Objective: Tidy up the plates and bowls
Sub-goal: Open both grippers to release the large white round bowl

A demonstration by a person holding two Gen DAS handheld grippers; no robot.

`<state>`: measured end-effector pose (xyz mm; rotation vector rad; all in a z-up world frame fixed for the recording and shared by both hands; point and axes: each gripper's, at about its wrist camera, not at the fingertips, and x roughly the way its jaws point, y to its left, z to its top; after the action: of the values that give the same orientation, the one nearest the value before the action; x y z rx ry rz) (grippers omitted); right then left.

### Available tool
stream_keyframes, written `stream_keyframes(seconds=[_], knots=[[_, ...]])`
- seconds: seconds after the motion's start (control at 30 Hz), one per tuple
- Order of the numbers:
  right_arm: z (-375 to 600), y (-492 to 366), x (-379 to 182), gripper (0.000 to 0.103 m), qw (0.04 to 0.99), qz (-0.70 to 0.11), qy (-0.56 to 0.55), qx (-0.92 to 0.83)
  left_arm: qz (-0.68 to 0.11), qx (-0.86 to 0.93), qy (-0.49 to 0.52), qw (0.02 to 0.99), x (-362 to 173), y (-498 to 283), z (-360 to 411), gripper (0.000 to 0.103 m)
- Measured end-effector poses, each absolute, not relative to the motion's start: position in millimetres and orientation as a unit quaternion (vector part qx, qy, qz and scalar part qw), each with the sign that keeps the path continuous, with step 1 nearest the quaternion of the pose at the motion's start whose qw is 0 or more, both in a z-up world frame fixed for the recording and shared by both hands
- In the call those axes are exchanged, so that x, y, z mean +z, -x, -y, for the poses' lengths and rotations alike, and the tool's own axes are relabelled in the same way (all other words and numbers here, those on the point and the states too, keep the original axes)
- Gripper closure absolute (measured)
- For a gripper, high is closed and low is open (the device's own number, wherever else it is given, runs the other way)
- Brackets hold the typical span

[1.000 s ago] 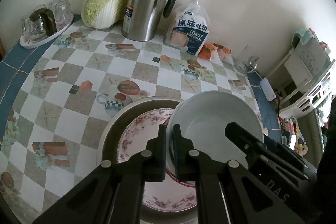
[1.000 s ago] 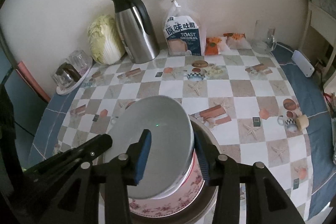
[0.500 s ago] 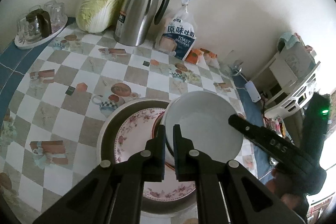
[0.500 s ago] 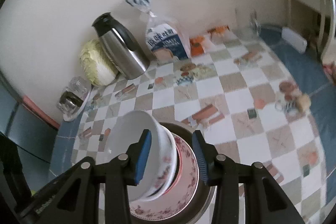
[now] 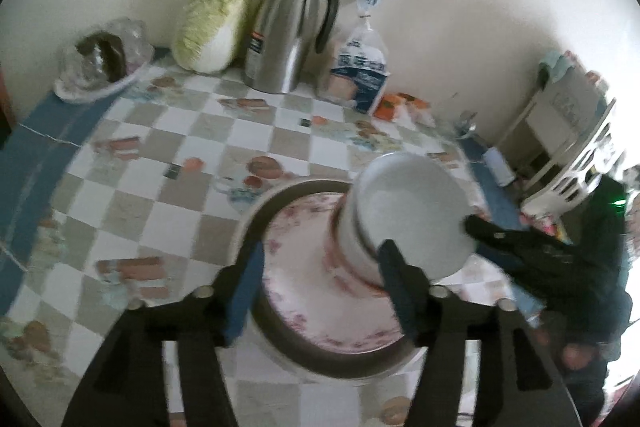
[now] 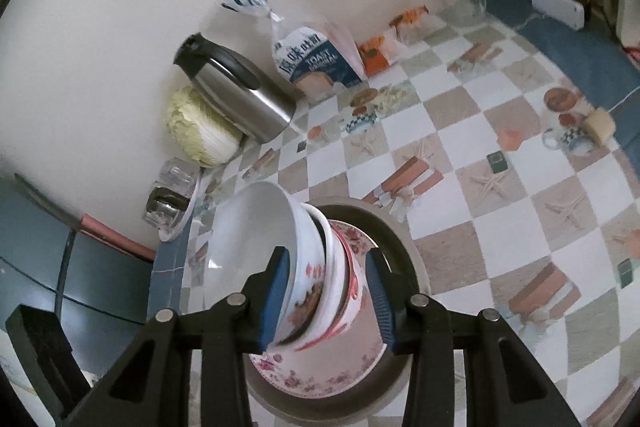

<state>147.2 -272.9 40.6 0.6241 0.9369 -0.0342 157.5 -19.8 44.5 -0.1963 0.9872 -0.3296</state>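
the left gripper [image 5: 320, 287] has just sprung wide, letting go of the bowl stack [image 6: 316, 267]. the right gripper [image 6: 326, 297] alone now clamps the tilted stack over the floral plate [image 5: 312, 307], so the handover looks done.

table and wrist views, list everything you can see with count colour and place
bowls: a nested stack, white with red flowers, tilted between the right pads
floral plate: one, white and pink, in the dark pan
dark pan: one, near table edge
flask: one, steel and black, by the wall
cabbage: one, pale green, left of the flask
toast bag: one, clear and blue, right of the flask
glasses tray: one, white, far left corner
tablecloth: one, checked
left gripper: black, blue pads, jaws just opened, off the bowls
right gripper: black, closed on the bowls
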Motion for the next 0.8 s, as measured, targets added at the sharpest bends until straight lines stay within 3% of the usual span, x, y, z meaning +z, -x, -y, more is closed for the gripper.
stream_keyframes(seconds=[0.07,0.13,0.37,0.5,0.8], knots=[[268.9,-138.4,44.3,0.055,0.852,-0.442,-0.280,-0.015,-0.474,-0.141,0.072,0.866,40.7,-153.9,17.8,0.025],[263.4,-129.8,47.6,0.043,0.859,-0.442,-0.258,-0.016,-0.481,-0.133,0.059,0.865,34.6,-150.3,14.4,0.024],[242.6,-105.5,45.9,0.021,0.874,-0.449,-0.186,-0.021,-0.482,-0.121,0.038,0.867,20.7,-138.3,-0.2,0.010],[231.3,-93.9,38.7,0.002,0.877,-0.459,-0.141,-0.031,-0.472,-0.107,0.021,0.875,18.4,-133.1,-6.9,0.006],[223.0,-77.6,29.3,0.001,0.876,-0.471,-0.093,-0.049,-0.471,-0.108,-0.014,0.875,12.2,-130.7,-12.3,0.006]])
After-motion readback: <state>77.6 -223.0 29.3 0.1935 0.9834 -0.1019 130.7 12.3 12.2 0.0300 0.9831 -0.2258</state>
